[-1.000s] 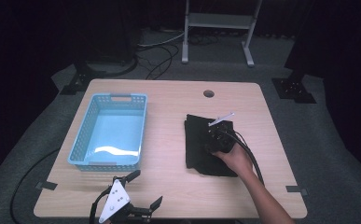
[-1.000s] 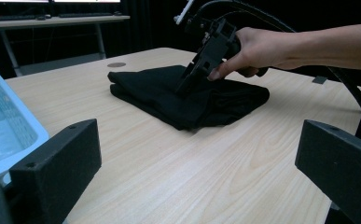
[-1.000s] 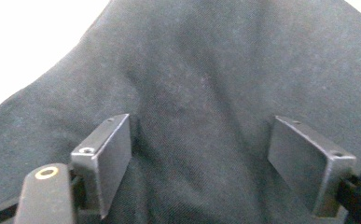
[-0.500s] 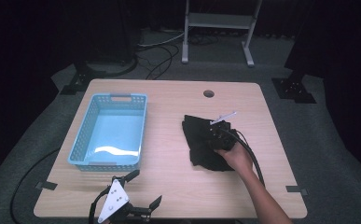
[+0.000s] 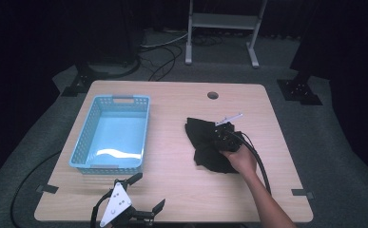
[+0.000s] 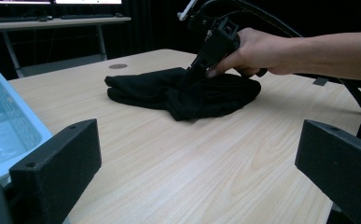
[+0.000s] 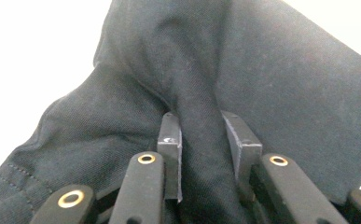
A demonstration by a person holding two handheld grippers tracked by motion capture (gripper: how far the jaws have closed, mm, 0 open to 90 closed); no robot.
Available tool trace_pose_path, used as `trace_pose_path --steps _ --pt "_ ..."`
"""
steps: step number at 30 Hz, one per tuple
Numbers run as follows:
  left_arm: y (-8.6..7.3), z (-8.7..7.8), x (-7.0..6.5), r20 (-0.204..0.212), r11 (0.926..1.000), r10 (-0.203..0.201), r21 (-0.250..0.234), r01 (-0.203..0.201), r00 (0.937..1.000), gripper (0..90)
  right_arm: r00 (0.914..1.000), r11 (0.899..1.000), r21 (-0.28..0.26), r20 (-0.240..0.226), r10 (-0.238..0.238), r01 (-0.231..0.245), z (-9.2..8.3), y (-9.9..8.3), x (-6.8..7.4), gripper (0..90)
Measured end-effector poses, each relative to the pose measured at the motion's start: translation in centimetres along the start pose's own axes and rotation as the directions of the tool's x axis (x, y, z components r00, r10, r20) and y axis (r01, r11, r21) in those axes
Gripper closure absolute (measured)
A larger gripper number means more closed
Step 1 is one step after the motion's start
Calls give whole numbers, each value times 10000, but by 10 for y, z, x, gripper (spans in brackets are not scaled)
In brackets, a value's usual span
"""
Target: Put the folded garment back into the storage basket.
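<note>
Between right tongs (image 7: pixel 201 154), a soft black cloth (image 7: pixel 206 93) ridge bunches.

my right gripper (image 5: pixel 223 137) fingers (image 7: pixel 170 140) sink into the black cloth (image 5: pixel 205 142), tips hidden in a fold; my left gripper (image 5: pixel 146 194) is cut off by the high view's bottom edge

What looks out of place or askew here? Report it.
Little stands out. The black cloth lies crumpled, not flat, on the table; the right gripper pinches a fold of it. The blue basket sits straight and holds nothing.
</note>
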State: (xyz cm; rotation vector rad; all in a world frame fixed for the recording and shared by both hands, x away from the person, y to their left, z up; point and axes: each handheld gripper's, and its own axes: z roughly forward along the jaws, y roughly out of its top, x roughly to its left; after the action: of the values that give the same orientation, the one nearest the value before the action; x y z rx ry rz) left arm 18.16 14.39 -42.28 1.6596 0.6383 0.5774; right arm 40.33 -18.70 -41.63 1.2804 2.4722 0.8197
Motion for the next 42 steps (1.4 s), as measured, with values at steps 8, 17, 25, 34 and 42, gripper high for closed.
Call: trace_pose_path --steps 8,17,25,34,42 --pt "0 -3 3 -96 10000 -40 -58 39 9999 0 9943 9958 -305 -656 842 -863 -4 -2 -10 732" --pt "0 -3 3 -115 9999 -89 -119 88 9999 0 9695 9774 -820 -1674 1790 -1946 -17 -3 -21 735" --pt "0 -5 6 -175 9998 -88 -154 85 9998 0 9523 9615 -1322 -2237 2077 -2408 -38 -6 -23 735" --pt "1 -7 7 -212 9996 -167 -216 163 9996 0 8929 9025 -2255 -3575 2736 -3669 -59 -15 -28 734" --pt "0 -6 8 -196 9991 -310 -293 304 9993 0 8355 8512 -2552 -4500 3152 -4586 -66 -29 -31 734"
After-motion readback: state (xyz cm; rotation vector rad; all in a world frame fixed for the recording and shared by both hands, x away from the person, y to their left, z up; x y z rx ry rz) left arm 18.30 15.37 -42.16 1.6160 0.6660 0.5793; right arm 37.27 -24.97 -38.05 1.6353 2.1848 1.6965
